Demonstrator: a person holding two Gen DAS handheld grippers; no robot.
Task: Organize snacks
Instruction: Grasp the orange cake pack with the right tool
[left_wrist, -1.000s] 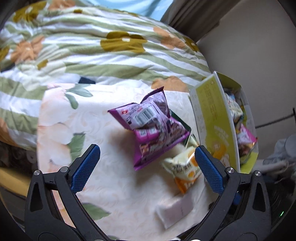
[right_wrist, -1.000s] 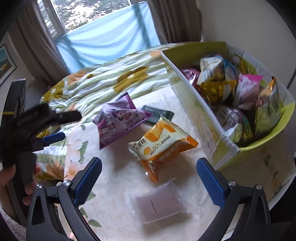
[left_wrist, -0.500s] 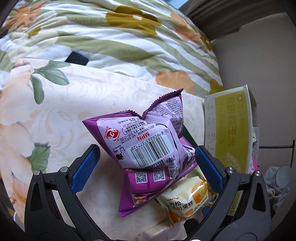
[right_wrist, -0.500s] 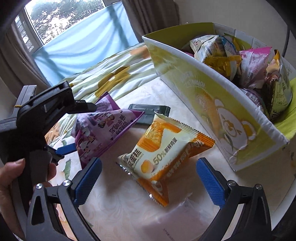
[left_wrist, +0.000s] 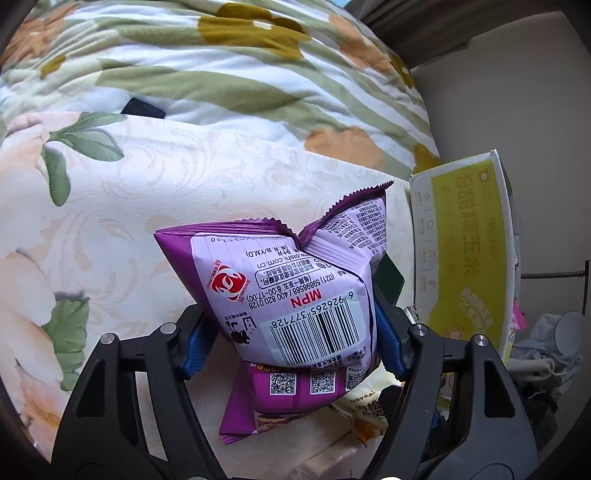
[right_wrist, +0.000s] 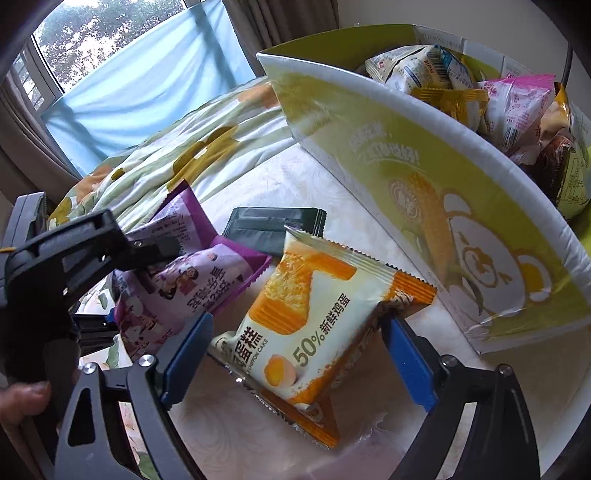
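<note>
Packets feel light, puffy, slippery: my left gripper (left_wrist: 295, 343) is closing on the purple bag (left_wrist: 295, 288) mid-body, pads touching (crushable); my right gripper (right_wrist: 295, 350), still wide, is closing around the cake packet (right_wrist: 317, 317) beside the box (right_wrist: 424, 177).

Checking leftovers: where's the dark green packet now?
Right wrist view, centre: dark green packet lies flat on the tabletop behind the orange cake packet, right of the purple bag.

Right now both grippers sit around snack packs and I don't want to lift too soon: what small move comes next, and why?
Probably finish closing before lifting. The left gripper is closing with the purple pack between its pads. The right gripper is closing around the orange cake pack, with a gap on one side. Both packs lie on the table by the box.
</note>
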